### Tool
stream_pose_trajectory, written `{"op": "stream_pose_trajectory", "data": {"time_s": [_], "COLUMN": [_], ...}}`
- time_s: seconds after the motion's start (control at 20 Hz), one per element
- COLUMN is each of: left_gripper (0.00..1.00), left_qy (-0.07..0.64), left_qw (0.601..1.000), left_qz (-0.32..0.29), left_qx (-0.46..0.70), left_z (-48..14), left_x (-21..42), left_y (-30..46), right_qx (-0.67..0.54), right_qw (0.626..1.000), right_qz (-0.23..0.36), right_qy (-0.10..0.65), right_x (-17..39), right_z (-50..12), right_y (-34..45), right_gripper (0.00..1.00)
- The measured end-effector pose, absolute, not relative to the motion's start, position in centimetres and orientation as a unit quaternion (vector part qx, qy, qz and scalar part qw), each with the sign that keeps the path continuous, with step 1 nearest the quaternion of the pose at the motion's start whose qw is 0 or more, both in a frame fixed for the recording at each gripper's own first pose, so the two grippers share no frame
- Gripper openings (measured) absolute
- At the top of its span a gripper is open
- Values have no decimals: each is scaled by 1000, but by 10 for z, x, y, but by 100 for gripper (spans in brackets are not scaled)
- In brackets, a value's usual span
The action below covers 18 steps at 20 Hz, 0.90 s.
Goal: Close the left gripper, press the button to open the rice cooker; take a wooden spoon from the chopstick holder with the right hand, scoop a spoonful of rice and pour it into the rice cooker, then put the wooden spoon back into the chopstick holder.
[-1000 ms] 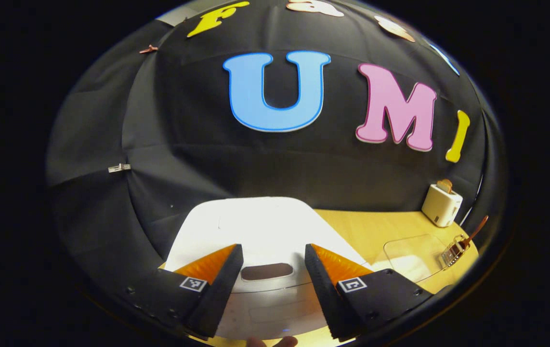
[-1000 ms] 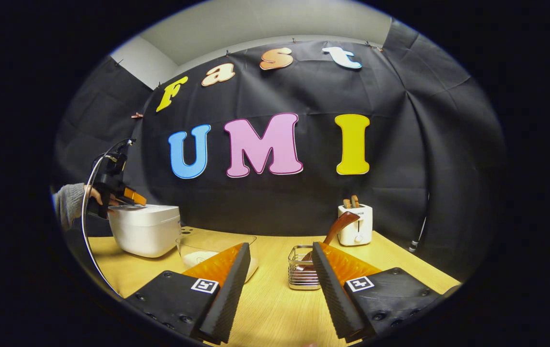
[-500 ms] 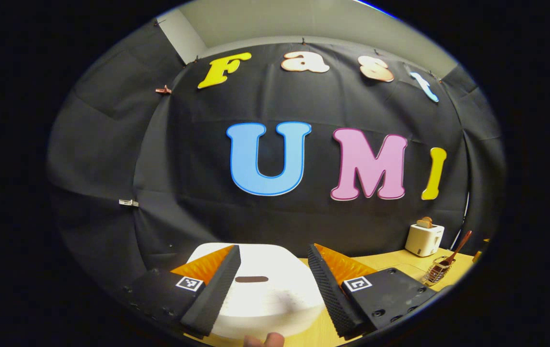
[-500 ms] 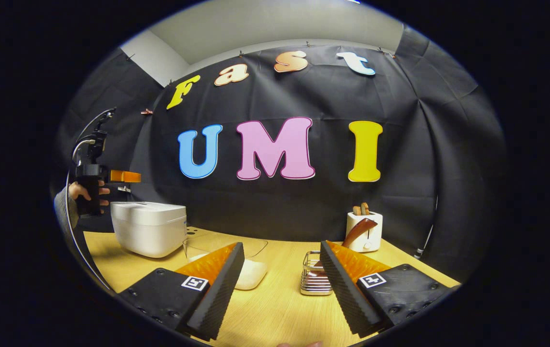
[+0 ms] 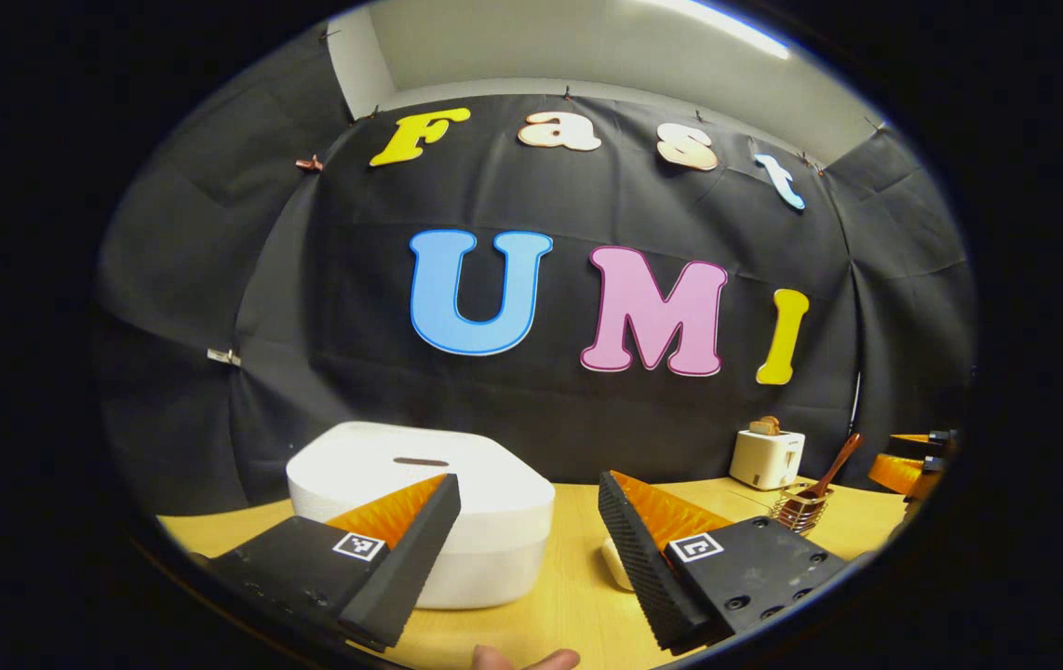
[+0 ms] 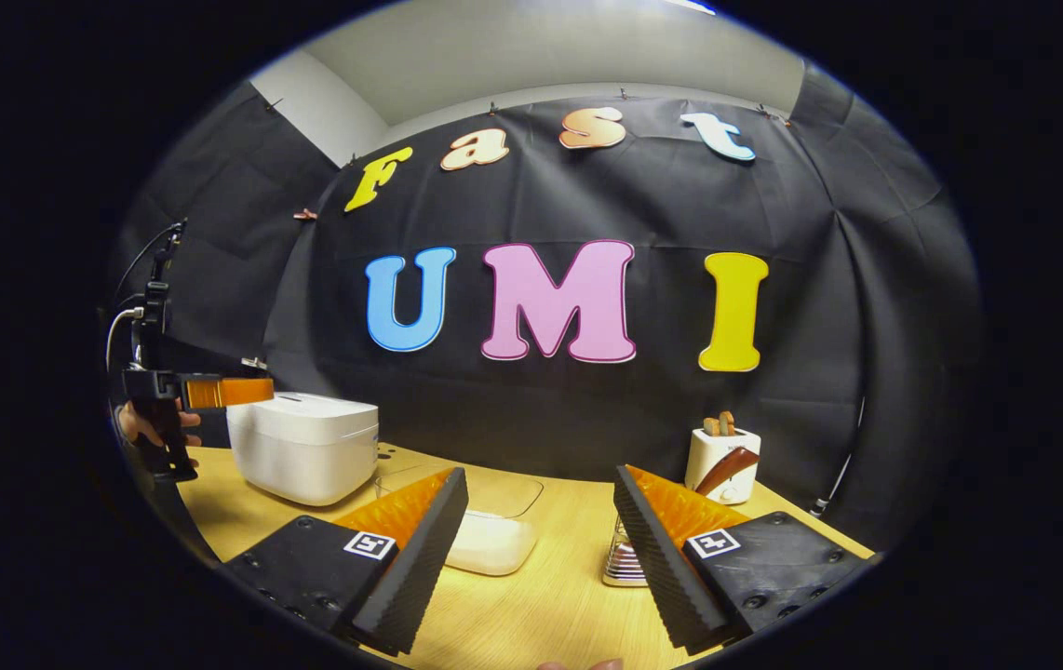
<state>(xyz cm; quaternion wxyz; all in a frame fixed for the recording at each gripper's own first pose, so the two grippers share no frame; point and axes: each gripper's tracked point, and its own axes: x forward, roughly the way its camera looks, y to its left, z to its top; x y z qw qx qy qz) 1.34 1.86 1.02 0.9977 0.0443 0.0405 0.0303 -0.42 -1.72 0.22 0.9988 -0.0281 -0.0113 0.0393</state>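
Head count on the table, folks!
One rice cooker [image 6: 303, 445] at nine o'clock, one clear rice container [image 6: 485, 535] dead centre, one wire chopstick holder [image 6: 625, 561] with one wooden spoon [image 6: 725, 468] at four o'clock, one toaster [image 6: 722, 461] at three, and two grippers [image 6: 541, 549] [image 5: 527, 549].

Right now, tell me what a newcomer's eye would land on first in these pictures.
The white rice cooker, lid shut, sits at the left of the wooden table, with the left gripper open just before it. Further right lie a clear container of rice and a wire chopstick holder with a wooden spoon leaning out, a white toaster behind.
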Motion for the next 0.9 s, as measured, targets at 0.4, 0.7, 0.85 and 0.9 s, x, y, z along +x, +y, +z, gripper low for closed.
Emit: {"op": "stream_pose_trajectory", "data": {"time_s": [0.4,0.7,0.85,0.9], "left_gripper": [95,95,95,95], "left_qy": [62,72,81,83], "left_qw": [997,995,993,992], "left_qz": [21,4,2,1], "left_qx": [47,71,88,91], "left_z": [-23,-30,-36,-38], "left_x": [6,4,4,4], "left_y": [10,-4,-6,-6], "right_qx": [-47,-44,-34,-31], "right_qw": [998,997,997,997], "right_qz": [50,64,64,63], "right_qy": [4,28,24,22], "right_x": [0,2,1,1], "right_z": [-15,-32,-29,-26], "right_y": [-9,0,-2,-2], "right_gripper": [98,98,98,98]}}
